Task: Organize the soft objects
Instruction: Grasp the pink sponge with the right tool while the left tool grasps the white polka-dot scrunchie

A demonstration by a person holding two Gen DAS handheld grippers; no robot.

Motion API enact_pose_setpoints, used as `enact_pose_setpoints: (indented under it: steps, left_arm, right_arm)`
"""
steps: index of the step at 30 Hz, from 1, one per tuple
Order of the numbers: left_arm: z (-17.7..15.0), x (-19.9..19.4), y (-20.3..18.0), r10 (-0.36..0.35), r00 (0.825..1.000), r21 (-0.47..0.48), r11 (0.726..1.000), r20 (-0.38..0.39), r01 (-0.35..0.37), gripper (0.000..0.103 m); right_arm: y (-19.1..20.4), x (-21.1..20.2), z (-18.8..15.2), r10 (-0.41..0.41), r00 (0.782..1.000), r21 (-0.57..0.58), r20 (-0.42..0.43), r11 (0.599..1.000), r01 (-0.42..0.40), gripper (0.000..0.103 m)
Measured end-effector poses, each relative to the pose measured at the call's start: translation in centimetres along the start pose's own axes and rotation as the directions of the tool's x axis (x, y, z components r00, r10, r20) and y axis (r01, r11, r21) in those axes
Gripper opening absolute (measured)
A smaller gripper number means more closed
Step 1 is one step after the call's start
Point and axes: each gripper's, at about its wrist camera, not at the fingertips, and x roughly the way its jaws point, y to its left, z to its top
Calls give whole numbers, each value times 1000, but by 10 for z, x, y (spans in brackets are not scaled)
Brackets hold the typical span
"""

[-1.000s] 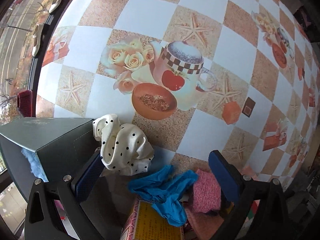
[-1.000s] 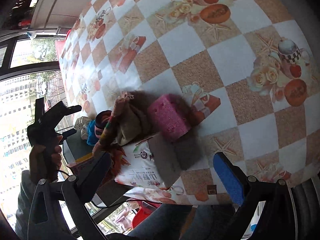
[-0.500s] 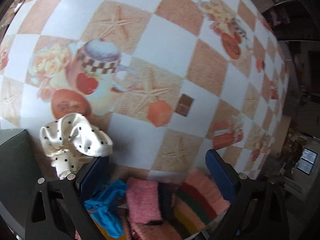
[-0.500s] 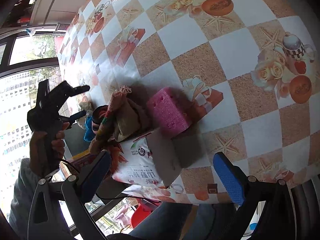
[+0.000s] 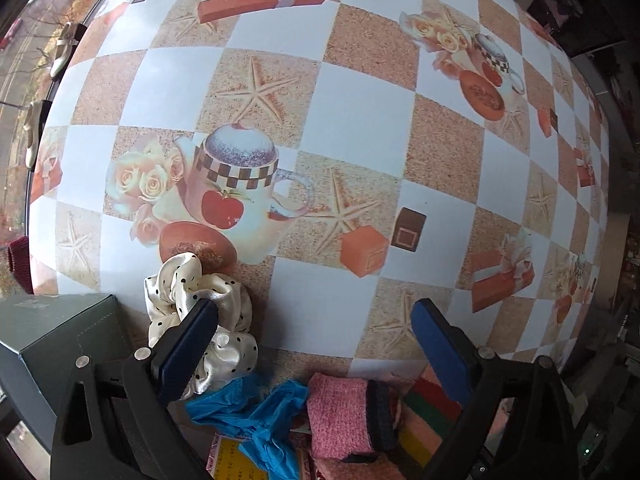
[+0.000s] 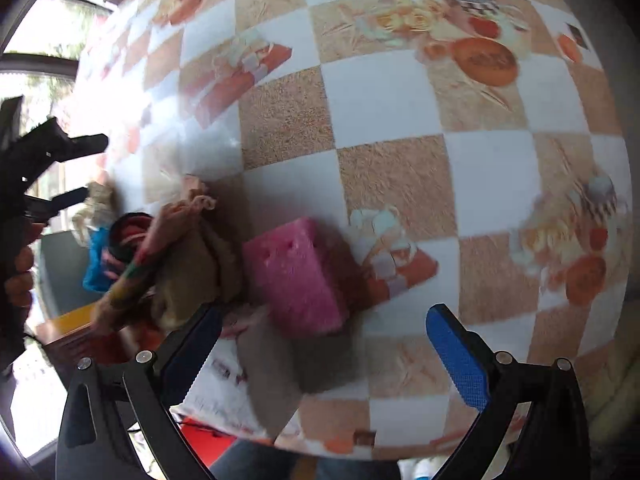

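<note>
In the left wrist view a white polka-dot scrunchie [image 5: 192, 300] lies on the patterned tablecloth [image 5: 360, 112], partly behind my left finger. A blue cloth [image 5: 256, 420] and a pink knitted piece [image 5: 340, 416] lie below it. My left gripper [image 5: 316, 320] is open and empty above them. In the right wrist view a pink sponge [image 6: 296, 276] lies beside a tan drawstring bag [image 6: 192, 256] and a striped cloth [image 6: 132, 276]. My right gripper [image 6: 324, 328] is open and empty just in front of the sponge. The left gripper [image 6: 64, 168] also shows there, at the far left.
A grey-green box [image 5: 52, 344] stands at the lower left of the left wrist view. A white printed bag [image 6: 224, 392] lies at the table's near edge in the right wrist view, with a yellow and red box [image 6: 76, 328] beside it. The table's edge runs along the left.
My left gripper has swung back left and come closer to the scrunchie. My right gripper has moved in towards the pink sponge, which looks larger and blurred. Both stay open.
</note>
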Motion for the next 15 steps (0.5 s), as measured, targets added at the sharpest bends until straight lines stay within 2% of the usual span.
enact_pose_setpoints:
  steps: [5, 10, 11, 15]
  left_arm:
    - [-1, 3, -4, 58, 998, 42, 997, 31, -60, 98]
    - [-5, -28, -4, 73, 987, 92, 992, 140, -86, 99]
    - [-5, -32, -1, 76, 986, 95, 991, 145, -90, 99]
    - [-1, -17, 18, 120, 989, 51, 991, 84, -124, 99]
  right_arm:
    - [18, 32, 18, -83, 996, -79, -44, 994, 80, 103]
    - [30, 54, 25, -172, 983, -164, -66, 973, 160, 102]
    - [32, 54, 26, -192, 980, -181, -50, 967, 180, 100]
    - [38, 52, 27, -267, 964, -229, 0, 938, 260, 79]
